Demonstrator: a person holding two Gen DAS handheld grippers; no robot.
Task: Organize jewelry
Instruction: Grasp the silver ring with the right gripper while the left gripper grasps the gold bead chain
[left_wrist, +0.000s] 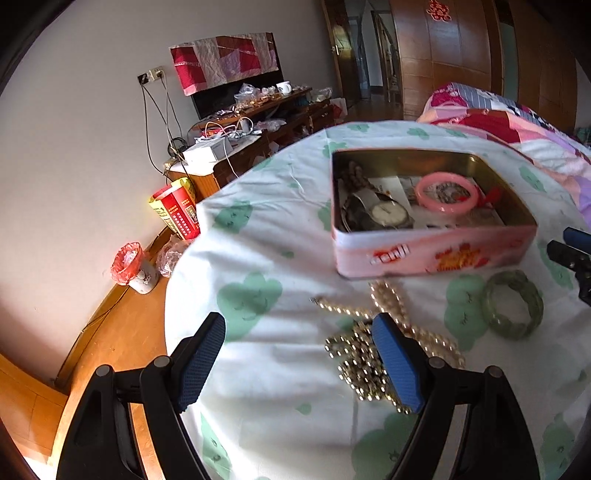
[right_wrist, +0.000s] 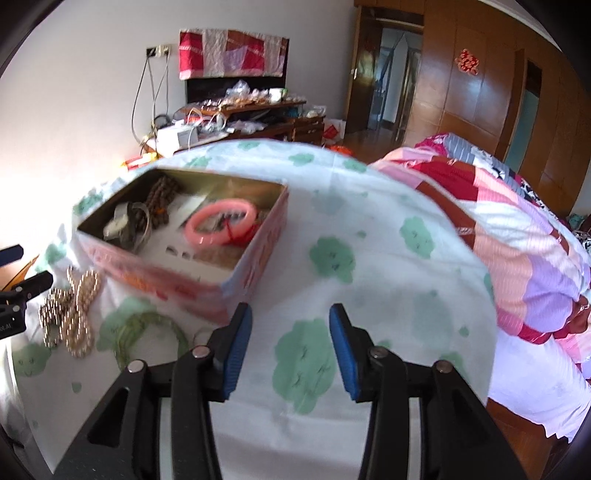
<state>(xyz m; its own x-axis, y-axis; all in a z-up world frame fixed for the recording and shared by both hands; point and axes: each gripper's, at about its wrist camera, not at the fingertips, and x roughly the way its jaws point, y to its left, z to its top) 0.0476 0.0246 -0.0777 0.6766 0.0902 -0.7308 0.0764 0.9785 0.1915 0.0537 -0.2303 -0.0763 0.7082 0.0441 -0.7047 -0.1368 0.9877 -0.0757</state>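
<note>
An open pink tin box (left_wrist: 436, 254) sits on the white cloth with green clouds; it holds a pink bangle (left_wrist: 447, 192), a wristwatch (left_wrist: 388, 214) and brown beads (left_wrist: 356, 175). In front of it lie a pearl necklace (left_wrist: 391, 299), a gold bead chain (left_wrist: 354, 358) and a green jade bangle (left_wrist: 513, 304). My left gripper (left_wrist: 299, 332) is open and empty, just above the cloth, its right finger over the chain. My right gripper (right_wrist: 290, 317) is open and empty, right of the tin (right_wrist: 236, 273), with the jade bangle (right_wrist: 147, 332) and necklaces (right_wrist: 74, 314) to its left.
A patchwork quilt (right_wrist: 517, 251) lies on the bed to the right. The cloth's rounded edge drops to a wooden floor (left_wrist: 122, 332) on the left, with a small bin (left_wrist: 135, 267) and a red carton (left_wrist: 177, 214). A cluttered TV cabinet (left_wrist: 251, 122) stands against the wall.
</note>
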